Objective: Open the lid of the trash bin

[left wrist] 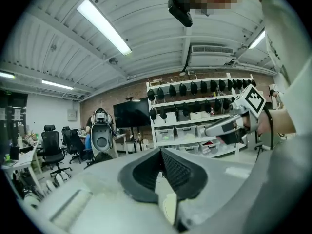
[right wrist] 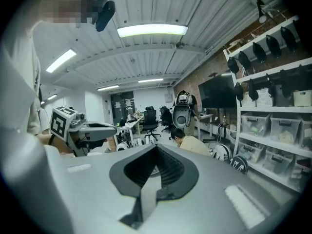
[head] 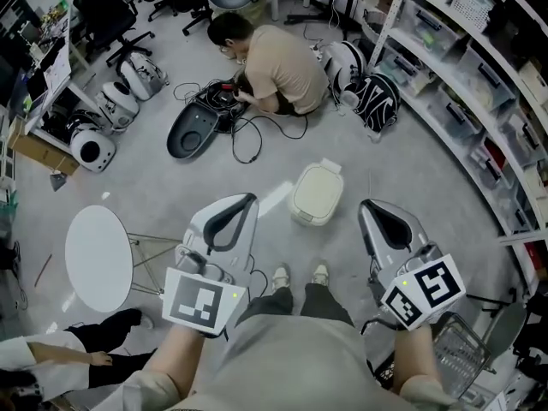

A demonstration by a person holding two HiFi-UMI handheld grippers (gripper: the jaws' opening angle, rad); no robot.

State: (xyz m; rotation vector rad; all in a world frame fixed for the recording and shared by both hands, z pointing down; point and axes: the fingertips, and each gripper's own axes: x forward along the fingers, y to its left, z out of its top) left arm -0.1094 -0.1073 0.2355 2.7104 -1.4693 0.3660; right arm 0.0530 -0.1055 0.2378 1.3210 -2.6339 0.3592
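Observation:
A small cream trash bin (head: pixel 317 193) stands on the grey floor ahead of my feet, its lid down. My left gripper (head: pixel 247 202) is held up to the left of the bin, and my right gripper (head: pixel 368 206) to its right, both well above the floor and touching nothing. The jaws of each are pressed together with nothing between them. The bin is out of sight in both gripper views: the left gripper (left wrist: pixel 160 152) looks toward the shelves, and the right gripper (right wrist: pixel 156 147) looks across the room.
A person (head: pixel 278 65) crouches beyond the bin over cables and a dark shell (head: pixel 195 127). A round white table (head: pixel 98 257) stands at the left, storage shelves (head: pixel 479 101) run along the right, and a wire basket (head: pixel 462 354) sits at the lower right.

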